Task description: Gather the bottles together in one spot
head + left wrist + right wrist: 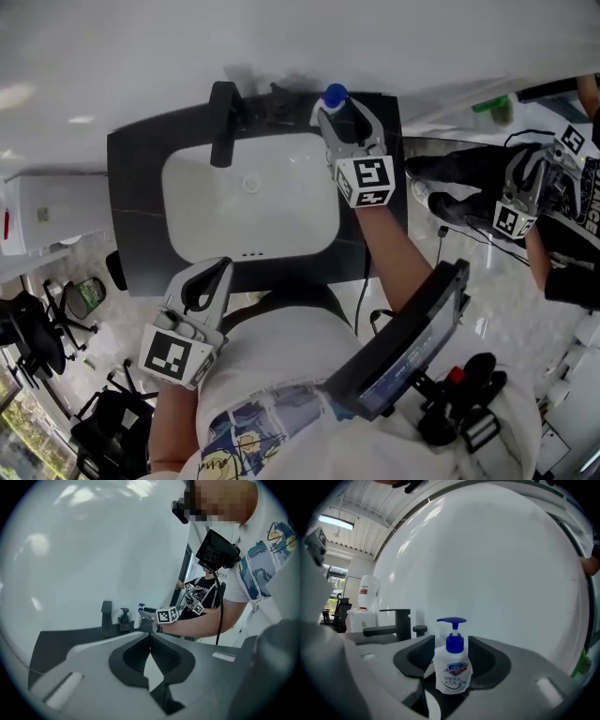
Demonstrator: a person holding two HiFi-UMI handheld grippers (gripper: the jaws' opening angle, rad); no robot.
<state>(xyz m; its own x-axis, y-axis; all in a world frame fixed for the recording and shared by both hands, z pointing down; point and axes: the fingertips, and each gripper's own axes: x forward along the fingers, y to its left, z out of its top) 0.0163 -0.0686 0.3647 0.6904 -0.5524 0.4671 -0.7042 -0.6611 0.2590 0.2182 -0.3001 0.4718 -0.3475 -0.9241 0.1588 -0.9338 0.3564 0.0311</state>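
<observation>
Dark matte counter (131,216), slab-flat, is carrying a glossy white basin (281,216) with rounded corners; a black square-section faucet (223,122) is standing at its rear rim. My right gripper (342,117) is clamping the bottle (453,667) at the counter's back right corner, against the wall: soft white plastic body, printed label, rigid blue pump. My left gripper (208,281) is idling at the front edge, tips together, nothing between them. A small black dispenser (123,619) is standing beside the faucet. Judgement: I am squeezing a thin-walled body, so light pressure, low on the body and upright, is advisable while carrying toward the dispenser.
</observation>
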